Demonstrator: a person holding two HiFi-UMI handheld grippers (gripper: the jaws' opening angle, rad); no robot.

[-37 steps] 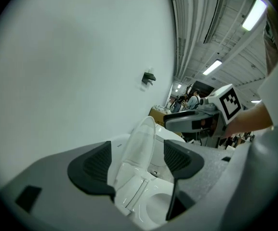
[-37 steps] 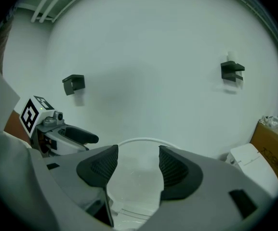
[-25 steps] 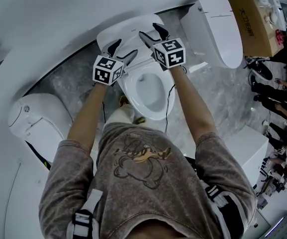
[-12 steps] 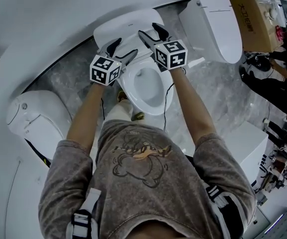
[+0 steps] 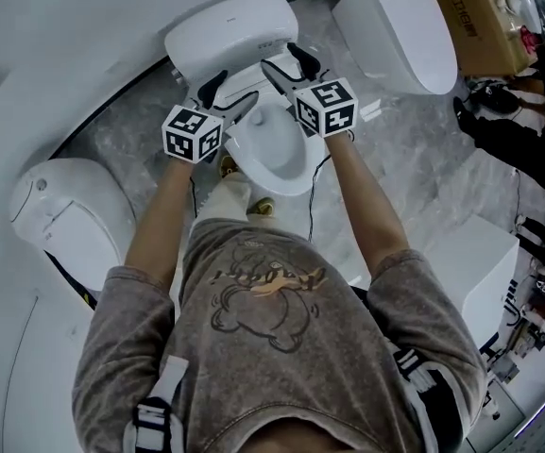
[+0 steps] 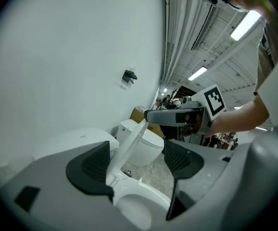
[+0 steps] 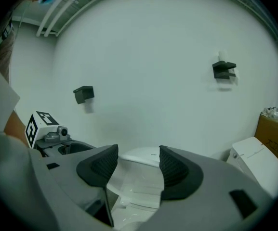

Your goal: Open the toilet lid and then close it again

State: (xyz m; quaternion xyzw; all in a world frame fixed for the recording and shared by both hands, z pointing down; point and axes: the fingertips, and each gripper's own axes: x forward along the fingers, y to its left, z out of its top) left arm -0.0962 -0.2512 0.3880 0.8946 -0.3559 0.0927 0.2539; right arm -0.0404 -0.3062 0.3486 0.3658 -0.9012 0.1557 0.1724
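Probably light, stiff, slick — take the tilted lid by its free edge; left gripper and right gripper gape, gripping nothing.

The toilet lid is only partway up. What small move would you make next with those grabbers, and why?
Probably nudge the lid a bit further back toward the tank with the right gripper. The lid stands tilted, not yet leaning on the tank, and that gripper's open fingers are at its top edge.
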